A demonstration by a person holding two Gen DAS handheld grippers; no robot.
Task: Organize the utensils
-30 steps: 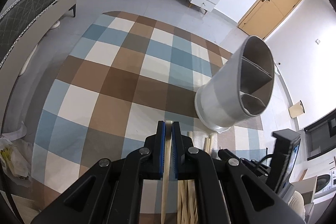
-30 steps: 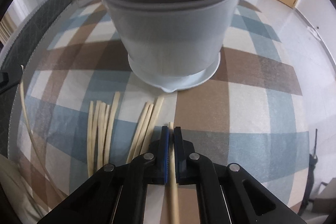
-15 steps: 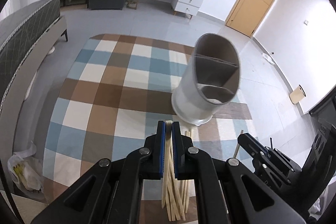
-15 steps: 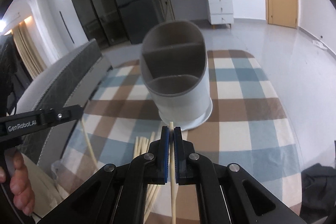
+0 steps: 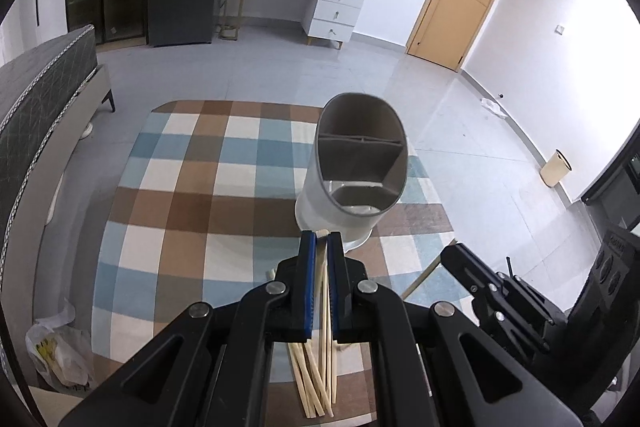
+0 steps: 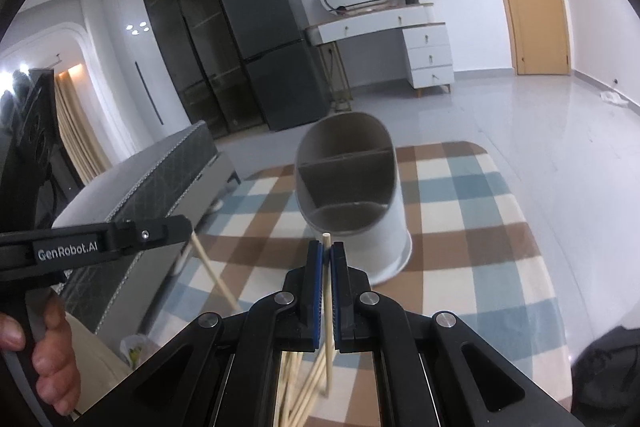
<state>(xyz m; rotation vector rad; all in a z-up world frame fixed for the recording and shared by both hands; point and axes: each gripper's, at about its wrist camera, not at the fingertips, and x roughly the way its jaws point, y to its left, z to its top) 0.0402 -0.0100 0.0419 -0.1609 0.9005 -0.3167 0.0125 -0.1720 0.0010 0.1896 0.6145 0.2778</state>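
A white oval utensil holder (image 5: 352,183) with grey inner dividers stands on a checked table; it also shows in the right wrist view (image 6: 352,195). My left gripper (image 5: 321,243) is shut on a wooden chopstick (image 5: 320,267), raised above and just before the holder. My right gripper (image 6: 326,253) is shut on another chopstick (image 6: 328,299), also raised before the holder. Several loose chopsticks (image 5: 314,387) lie on the cloth below the left gripper. The right gripper's body (image 5: 500,299) shows at lower right in the left wrist view.
The checked tablecloth (image 5: 192,211) covers the table. A grey bench (image 5: 36,95) stands at the left, a plastic bag (image 5: 60,355) on the floor beside it. A fridge (image 6: 264,39), white dresser and wooden door stand at the back.
Both grippers have lifted up and back from the table, each with a chopstick. The holder now looks smaller and farther below.
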